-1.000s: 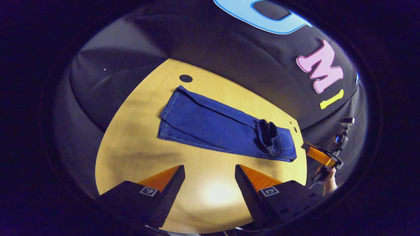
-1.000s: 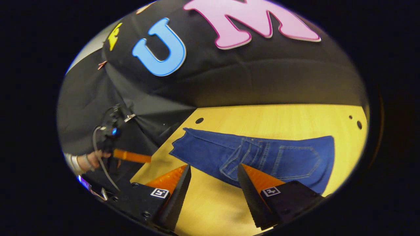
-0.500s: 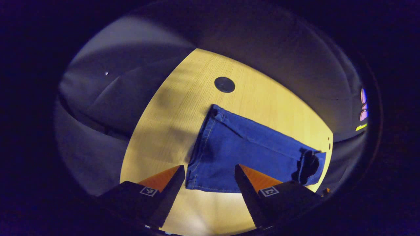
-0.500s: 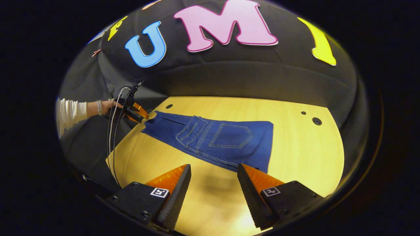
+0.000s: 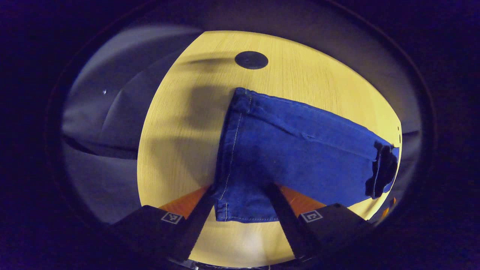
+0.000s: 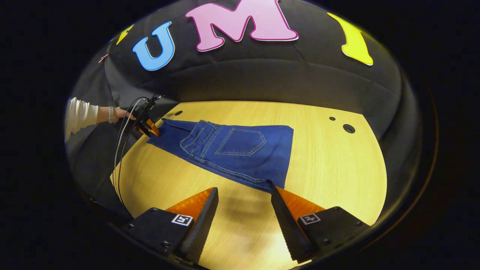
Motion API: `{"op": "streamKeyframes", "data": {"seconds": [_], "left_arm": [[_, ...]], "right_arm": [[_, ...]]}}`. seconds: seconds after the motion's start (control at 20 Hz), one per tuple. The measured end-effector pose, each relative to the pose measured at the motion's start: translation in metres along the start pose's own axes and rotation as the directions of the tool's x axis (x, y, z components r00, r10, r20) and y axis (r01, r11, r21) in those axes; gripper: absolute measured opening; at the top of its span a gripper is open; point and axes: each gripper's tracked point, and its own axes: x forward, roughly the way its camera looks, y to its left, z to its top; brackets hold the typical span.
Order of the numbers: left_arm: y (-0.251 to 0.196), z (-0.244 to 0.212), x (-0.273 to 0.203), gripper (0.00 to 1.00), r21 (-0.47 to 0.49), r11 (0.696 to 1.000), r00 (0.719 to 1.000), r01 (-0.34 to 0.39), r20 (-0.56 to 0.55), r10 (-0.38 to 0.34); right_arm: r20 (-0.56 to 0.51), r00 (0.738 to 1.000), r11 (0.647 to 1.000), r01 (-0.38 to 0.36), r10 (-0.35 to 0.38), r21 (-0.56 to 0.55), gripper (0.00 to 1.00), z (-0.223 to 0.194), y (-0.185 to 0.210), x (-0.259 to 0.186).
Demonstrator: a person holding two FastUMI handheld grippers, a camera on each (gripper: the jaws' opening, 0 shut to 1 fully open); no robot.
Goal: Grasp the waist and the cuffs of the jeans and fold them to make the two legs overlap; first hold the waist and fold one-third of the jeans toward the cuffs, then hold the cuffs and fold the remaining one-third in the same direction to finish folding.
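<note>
Blue jeans (image 5: 300,153) lie on the wooden table (image 5: 180,123), legs overlapped. The waist part (image 6: 240,144) is folded back over the legs, back pocket up; its bunched edge (image 5: 382,168) shows far right in the left gripper view. My left gripper (image 5: 240,189) is open and straddles the near corner of the cuffs (image 5: 232,150), and cloth hides its fingertips. The right gripper view shows the left gripper (image 6: 150,129) at the cuff end, held by a hand (image 6: 120,112). My right gripper (image 6: 243,187) is open and holds nothing, just short of the fold's near corner.
A black round cap (image 5: 251,60) sits in the table beyond the cuffs. Another cap (image 6: 348,128) and a small hole (image 6: 332,118) lie right of the folded end. Cables (image 6: 120,150) hang from the left gripper past the table's edge. A white sleeve (image 6: 78,116) shows at the far left.
My left gripper has come forward and down until the cuff corner lies between its fingers. My right gripper has drawn back from the folded waist end, still open.
</note>
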Motion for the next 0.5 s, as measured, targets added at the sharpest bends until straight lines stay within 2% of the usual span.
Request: {"op": "streamKeyframes", "data": {"seconds": [0.15,0.25,0.3,0.4,0.5], "left_arm": [[-0.001,0.005,-0.002,0.96,-0.036,0.999,0.999,0.006,0.048,-0.005],[-0.003,0.004,0.0,0.96,0.012,1.0,0.998,0.019,0.064,-0.02],[-0.015,0.006,-0.002,0.82,0.028,0.998,0.994,0.063,0.088,-0.065],[-0.018,0.007,-0.003,0.21,-0.025,0.999,0.992,0.047,0.12,-0.044],[-0.019,0.008,-0.004,0.1,-0.06,0.997,0.988,0.046,0.151,-0.037]], "right_arm": [[0.005,1.0,1.0,-0.008,0.008,0.001,0.87,0.003,0.002,-0.001],[-0.001,1.0,1.0,-0.002,0.002,-0.006,0.87,-0.001,-0.001,-0.004],[-0.004,1.0,1.0,0.001,-0.001,-0.005,0.87,-0.001,-0.004,-0.004],[-0.006,1.0,1.0,-0.01,0.01,0.0,0.87,-0.002,-0.001,-0.007],[0.0,1.0,1.0,-0.019,0.019,-0.003,0.87,-0.001,0.003,-0.009]]}}
